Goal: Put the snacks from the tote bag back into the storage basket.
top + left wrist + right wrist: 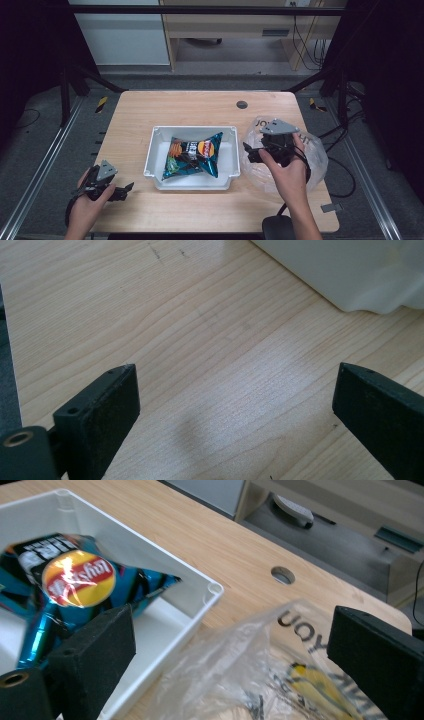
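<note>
On the floor stood a wooden table, the biggest thing there. Its far half was bare wood, with lots of open room, and a small round hole sat near the far edge. In the middle of the table sat a white tray. Bare wood ran all around the tray, wide on the left side and thin on the right.

Just right of the tray lay a clear plastic bag, crinkled and see-through, with dark letters on it. It reached close to the right edge of the table. In the right gripper view, the bag almost touched the corner of the tray.

Inside the tray lay a blue chip bag with a red and yellow badge. It was puffed up and took up most of the tray.

The right gripper was held over the plastic bag, pointing left toward the tray. Its jaws were wide apart and gripped nothing.

The left gripper hung at the near left corner, well apart from the tray. Its jaws were wide apart too, over bare wood.
</note>
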`<state>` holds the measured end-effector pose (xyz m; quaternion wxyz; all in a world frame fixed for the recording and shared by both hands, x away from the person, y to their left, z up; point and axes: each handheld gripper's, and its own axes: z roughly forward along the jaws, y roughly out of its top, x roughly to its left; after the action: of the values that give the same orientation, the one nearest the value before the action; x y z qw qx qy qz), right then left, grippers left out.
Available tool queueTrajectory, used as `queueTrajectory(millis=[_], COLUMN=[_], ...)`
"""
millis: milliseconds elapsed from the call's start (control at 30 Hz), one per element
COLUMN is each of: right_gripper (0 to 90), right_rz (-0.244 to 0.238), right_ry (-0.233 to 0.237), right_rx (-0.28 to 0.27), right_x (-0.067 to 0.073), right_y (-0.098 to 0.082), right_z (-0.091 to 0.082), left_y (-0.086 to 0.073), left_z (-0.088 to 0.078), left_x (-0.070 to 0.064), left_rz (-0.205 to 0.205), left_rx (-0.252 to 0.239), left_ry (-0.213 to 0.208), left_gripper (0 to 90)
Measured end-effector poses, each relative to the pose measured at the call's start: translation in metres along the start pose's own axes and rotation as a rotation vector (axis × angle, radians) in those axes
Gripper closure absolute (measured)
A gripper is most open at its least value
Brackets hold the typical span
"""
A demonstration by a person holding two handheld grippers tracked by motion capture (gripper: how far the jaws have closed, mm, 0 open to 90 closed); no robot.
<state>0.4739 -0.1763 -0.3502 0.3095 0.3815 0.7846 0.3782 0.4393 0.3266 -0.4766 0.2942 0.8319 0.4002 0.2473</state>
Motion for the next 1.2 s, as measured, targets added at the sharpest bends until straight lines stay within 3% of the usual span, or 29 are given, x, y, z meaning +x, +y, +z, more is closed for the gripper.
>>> queueTrajectory(millis=[33,100,633,1200], right_gripper=[6.1,6.1,6.2,6.5], right_rz=[0.006,0.021,0.126,0.161], right_ry=[-0.01,-0.033,-0.086,-0.131], right_rx=[0.023,0.016,0.052,0.124], right_x=[-0.005,-0.007,-0.021,-0.025], right_y=[-0.006,-0.011,-0.059,-0.092], right_z=[0.002,0.001,0.003,0.02], left_y=[0.0,0.0,0.0,0.0], left_z=[0.0,0.0,0.0,0.001], left_x=[0.0,0.0,-0.001,-0.001], left_rz=[0.0,0.002,0.002,0.003], left_rx=[-0.001,0.001,0.003,0.005], left_ry=[0.0,-0.001,0.001,0.0], left_gripper=[4.6,4.6,4.6,4.6])
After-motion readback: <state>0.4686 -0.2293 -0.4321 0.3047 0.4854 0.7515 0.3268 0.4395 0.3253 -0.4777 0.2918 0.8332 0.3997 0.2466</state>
